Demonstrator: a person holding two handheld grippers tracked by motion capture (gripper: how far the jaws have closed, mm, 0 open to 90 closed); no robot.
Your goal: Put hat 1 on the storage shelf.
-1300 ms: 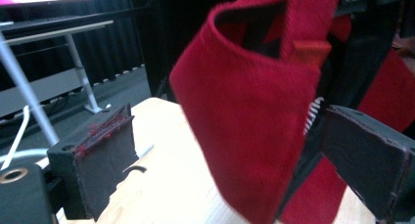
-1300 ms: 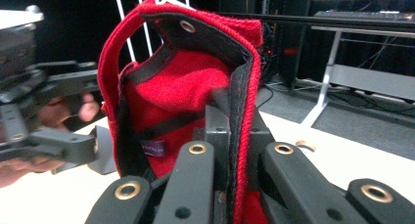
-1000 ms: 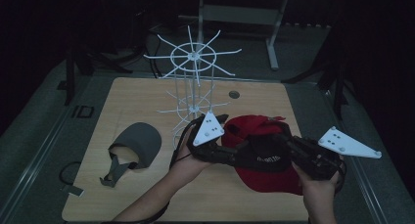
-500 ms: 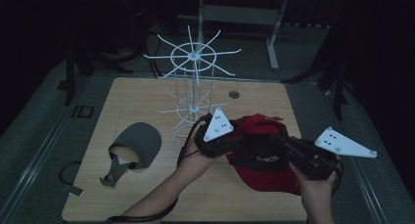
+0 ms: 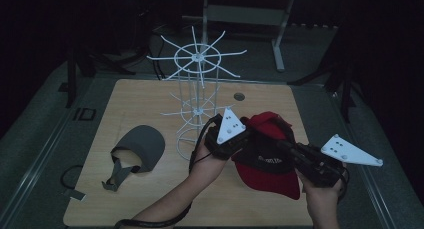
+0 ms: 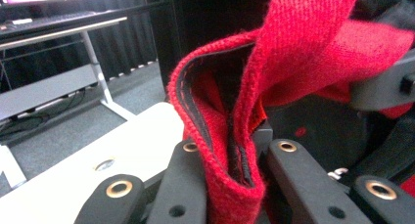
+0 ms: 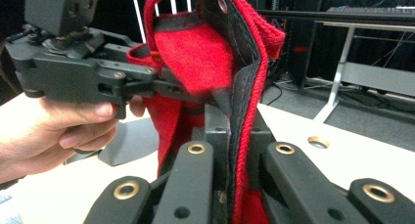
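Note:
A red knitted cap (image 5: 267,154) is held up over the right half of the wooden table (image 5: 150,199) between both grippers. My left gripper (image 5: 248,134) has just been closing and is now shut on the cap's back edge (image 6: 230,136), whose folded red rim is pinched between its jaws (image 6: 235,153). My right gripper (image 5: 281,145) is shut on the cap's black-lined band (image 7: 244,101) from the other side (image 7: 234,141). In the right gripper view my left gripper (image 7: 193,93) reaches in from the left, a hand (image 7: 58,131) around it.
A white wire display rack (image 5: 196,89) stands at the table's middle, just left of my left gripper. A grey cap (image 5: 140,149) lies at the left. A small round hole (image 5: 239,96) is behind the rack. Table legs (image 5: 280,39) stand beyond the far edge.
My left gripper moved right onto the red cap's edge and shut on it. The cap has been pulled up slightly between both grippers. The right hand stayed put.

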